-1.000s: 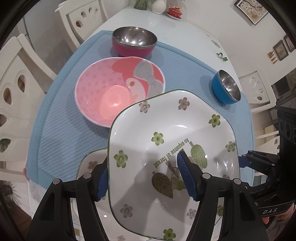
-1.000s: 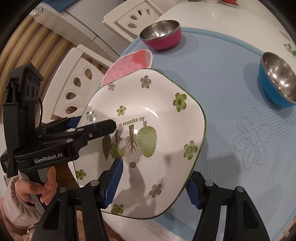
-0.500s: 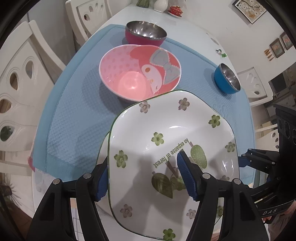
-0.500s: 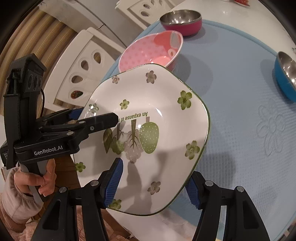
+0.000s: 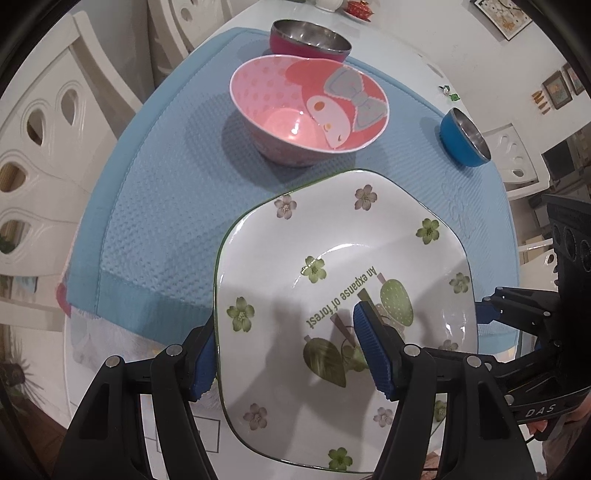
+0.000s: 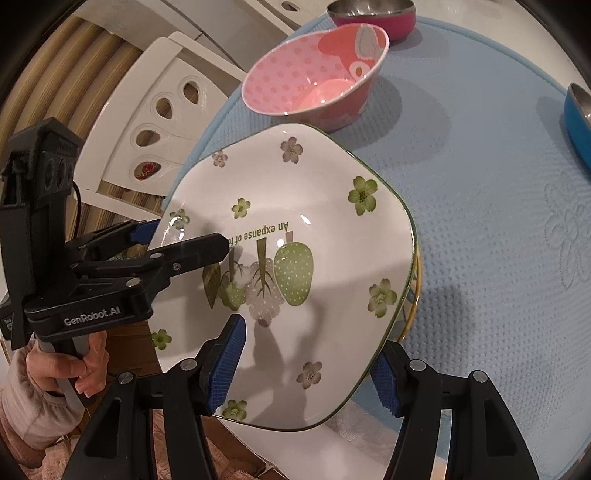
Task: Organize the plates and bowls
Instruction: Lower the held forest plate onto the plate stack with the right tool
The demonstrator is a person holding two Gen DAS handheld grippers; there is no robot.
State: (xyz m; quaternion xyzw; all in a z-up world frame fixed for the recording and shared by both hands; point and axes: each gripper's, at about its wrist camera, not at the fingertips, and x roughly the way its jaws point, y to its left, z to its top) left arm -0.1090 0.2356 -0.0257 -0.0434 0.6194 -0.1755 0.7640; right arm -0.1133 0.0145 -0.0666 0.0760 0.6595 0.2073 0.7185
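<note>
Btwn both grippers: white sq. plate [image 5: 332, 258], green flowers, text "An expanse of forest".

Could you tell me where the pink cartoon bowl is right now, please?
The pink cartoon bowl sits on the blue mat, between the magenta steel bowl behind it and the held floral plate.

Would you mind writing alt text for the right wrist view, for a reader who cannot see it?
A white square plate with green flowers is gripped on two edges: the right gripper from the near side and the left gripper from the left. Behind it, on a blue mat, stand a pink cartoon bowl, a magenta steel bowl and a blue steel bowl.
</note>
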